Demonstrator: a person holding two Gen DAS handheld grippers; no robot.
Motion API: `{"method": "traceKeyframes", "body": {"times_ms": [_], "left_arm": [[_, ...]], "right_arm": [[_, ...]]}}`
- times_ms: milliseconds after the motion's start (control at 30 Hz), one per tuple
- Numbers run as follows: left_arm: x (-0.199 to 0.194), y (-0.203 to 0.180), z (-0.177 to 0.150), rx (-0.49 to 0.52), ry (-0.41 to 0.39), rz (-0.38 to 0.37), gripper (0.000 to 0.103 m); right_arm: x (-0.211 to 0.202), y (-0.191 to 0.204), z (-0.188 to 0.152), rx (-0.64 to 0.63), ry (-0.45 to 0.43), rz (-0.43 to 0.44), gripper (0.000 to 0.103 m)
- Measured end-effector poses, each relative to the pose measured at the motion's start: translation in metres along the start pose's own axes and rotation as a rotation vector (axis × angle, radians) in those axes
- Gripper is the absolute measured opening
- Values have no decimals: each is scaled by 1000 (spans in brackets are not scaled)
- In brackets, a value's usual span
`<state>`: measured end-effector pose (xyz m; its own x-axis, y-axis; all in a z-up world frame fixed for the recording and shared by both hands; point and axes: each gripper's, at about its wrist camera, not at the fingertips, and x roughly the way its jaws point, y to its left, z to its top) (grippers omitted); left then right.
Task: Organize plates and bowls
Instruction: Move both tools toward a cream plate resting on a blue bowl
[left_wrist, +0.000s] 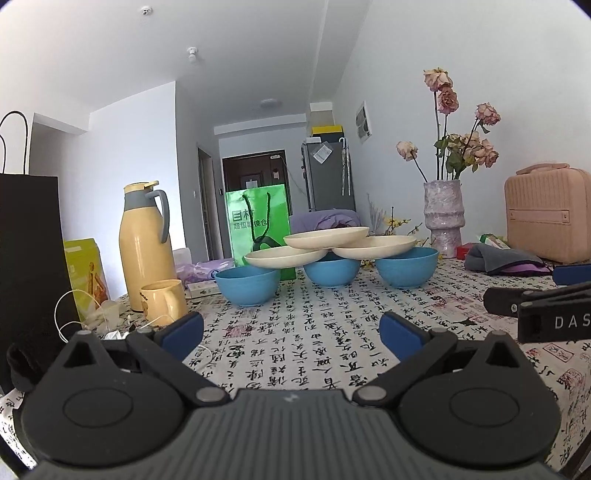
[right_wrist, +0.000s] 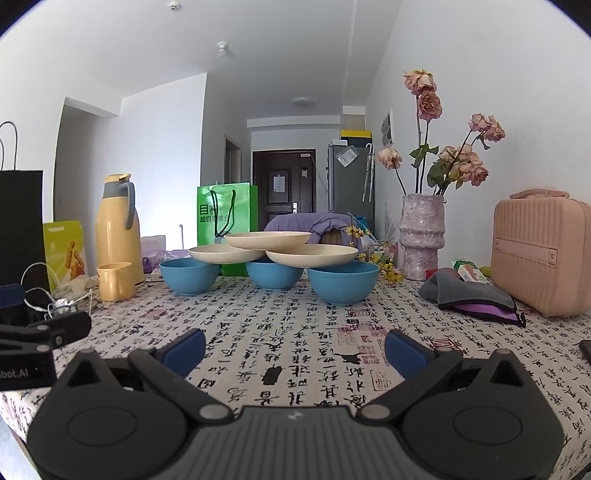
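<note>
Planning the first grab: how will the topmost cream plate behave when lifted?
The top plate looks stiff and probably light. It rests only on the two lower plates, which bridge the blue bowls, so nudging it may shift them. Its shallow rim gives a claw little to grip.

Both views bright, even daylight, soft shadows, sharp centre; strong fisheye bending and dark vignette at frame corners.
</note>
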<state>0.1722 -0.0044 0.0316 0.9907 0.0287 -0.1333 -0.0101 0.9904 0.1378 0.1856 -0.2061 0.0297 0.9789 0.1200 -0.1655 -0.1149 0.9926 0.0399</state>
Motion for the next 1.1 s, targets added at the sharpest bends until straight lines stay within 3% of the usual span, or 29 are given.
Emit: {"method": "traceKeyframes", "body": {"times_ms": [133, 367, 733, 900, 1100], "left_arm": [[22, 0, 8, -1, -6, 11, 103], [66, -3, 24, 4, -41, 29, 103], [144, -1, 44, -18, -49, 7, 103], [178, 5, 62, 2, -57, -16, 103], [224, 7, 89, 39, -132, -35, 103]], "right_arm": [[22, -8, 10, 46, 2, 30, 103], [65, -10, 33, -17, -6, 29, 103], [137, -22, 75, -9, -39, 70, 103], [181, -26, 94, 15, 5, 119, 103], [239, -22, 123, 39, 35, 164, 103]]}}
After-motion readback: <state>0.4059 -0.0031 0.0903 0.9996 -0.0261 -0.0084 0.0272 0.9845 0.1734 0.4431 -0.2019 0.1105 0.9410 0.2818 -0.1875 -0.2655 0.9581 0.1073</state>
